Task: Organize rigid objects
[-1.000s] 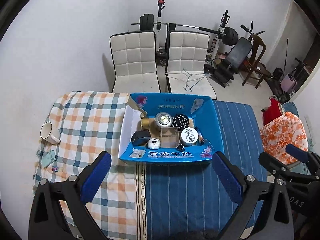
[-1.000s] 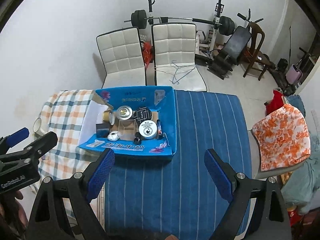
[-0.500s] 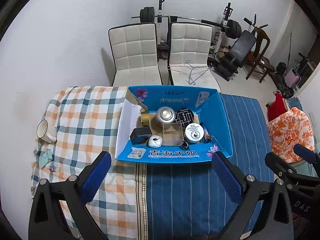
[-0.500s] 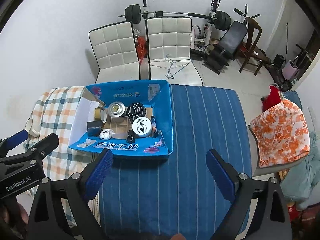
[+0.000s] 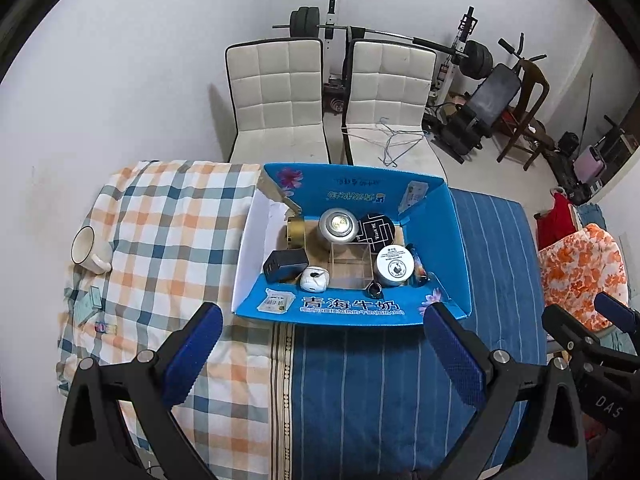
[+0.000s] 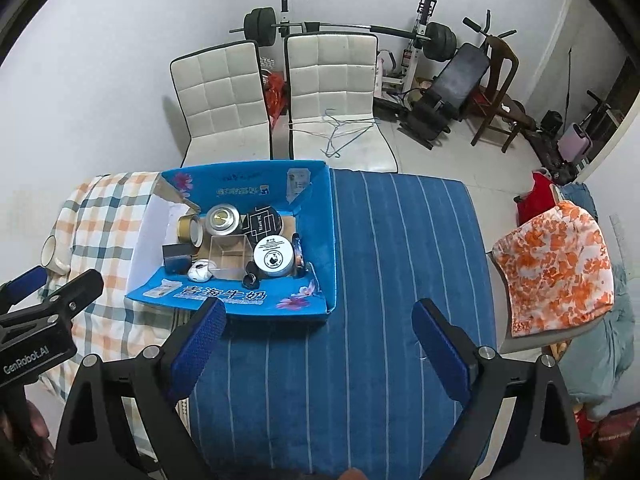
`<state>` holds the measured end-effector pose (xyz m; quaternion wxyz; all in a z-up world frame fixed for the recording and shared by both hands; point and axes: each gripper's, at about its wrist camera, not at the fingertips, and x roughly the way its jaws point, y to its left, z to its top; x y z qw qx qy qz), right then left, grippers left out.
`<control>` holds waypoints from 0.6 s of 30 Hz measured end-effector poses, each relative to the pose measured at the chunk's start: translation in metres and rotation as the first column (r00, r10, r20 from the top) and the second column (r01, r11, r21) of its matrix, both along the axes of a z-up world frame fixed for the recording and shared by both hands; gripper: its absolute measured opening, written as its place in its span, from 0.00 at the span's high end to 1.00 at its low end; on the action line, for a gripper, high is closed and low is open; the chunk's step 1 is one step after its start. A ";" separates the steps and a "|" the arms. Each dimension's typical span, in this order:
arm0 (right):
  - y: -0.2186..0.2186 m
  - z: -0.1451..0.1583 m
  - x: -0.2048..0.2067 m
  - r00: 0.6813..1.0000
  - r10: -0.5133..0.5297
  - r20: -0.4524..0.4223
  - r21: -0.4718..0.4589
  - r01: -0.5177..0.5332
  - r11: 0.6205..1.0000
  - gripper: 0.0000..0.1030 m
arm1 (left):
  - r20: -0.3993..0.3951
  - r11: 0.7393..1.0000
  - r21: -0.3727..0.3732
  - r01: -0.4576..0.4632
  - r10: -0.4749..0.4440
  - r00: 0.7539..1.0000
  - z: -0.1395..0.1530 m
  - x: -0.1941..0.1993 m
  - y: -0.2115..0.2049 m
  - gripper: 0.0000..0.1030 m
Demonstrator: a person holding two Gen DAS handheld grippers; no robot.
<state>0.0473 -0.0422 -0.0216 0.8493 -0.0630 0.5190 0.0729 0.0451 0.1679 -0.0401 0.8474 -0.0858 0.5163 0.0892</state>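
hovering: both fingers spread, empty | blue box (image 5: 352,311) | card (left view only) (image 5: 91,297)

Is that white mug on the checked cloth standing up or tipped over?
Tipped over: the white mug lies on its side, mouth facing sideways.

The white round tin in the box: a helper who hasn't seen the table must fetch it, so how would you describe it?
Find the open blue cardboard box on the cloth-covered table. Look in its near right part, beside the clear plastic cube. The white round tin is the only one with a white lid bearing black print; the round black tin behind it is dark, the silver can metallic.
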 end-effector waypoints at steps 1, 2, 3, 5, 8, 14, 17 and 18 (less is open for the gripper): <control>0.000 0.000 0.001 1.000 -0.001 0.000 -0.001 0.001 1.000 0.06 | -0.001 1.000 0.000 0.002 -0.002 1.000 0.000 0.000 0.000 0.00; -0.001 0.000 0.001 1.000 -0.003 0.000 -0.001 0.003 1.000 0.06 | -0.002 1.000 0.002 0.002 -0.002 1.000 0.000 0.000 0.001 0.00; -0.001 0.000 0.001 1.000 -0.003 0.000 0.000 0.003 1.000 0.06 | -0.004 1.000 0.002 0.003 -0.003 1.000 0.000 -0.001 0.001 0.00; -0.001 0.000 0.001 1.000 -0.002 0.001 -0.002 0.002 1.000 0.06 | -0.002 1.000 0.003 0.003 -0.003 1.000 0.001 -0.001 0.001 0.00; -0.002 0.000 0.002 1.000 -0.005 0.000 0.001 0.005 1.000 0.06 | -0.004 1.000 0.007 0.004 -0.004 1.000 0.000 -0.001 0.001 0.00; -0.002 0.000 0.002 1.000 -0.002 -0.001 0.000 0.002 1.000 0.06 | -0.004 1.000 0.006 0.007 -0.007 1.000 0.000 -0.002 0.001 0.00; -0.001 -0.001 0.003 1.000 -0.002 0.003 -0.003 0.002 1.000 0.06 | 0.001 1.000 0.006 0.006 -0.006 1.000 0.001 -0.002 0.002 0.00; -0.001 -0.001 0.003 1.000 -0.003 0.004 -0.004 0.003 1.000 0.06 | 0.003 1.000 0.007 0.007 -0.007 1.000 0.001 -0.002 0.003 0.00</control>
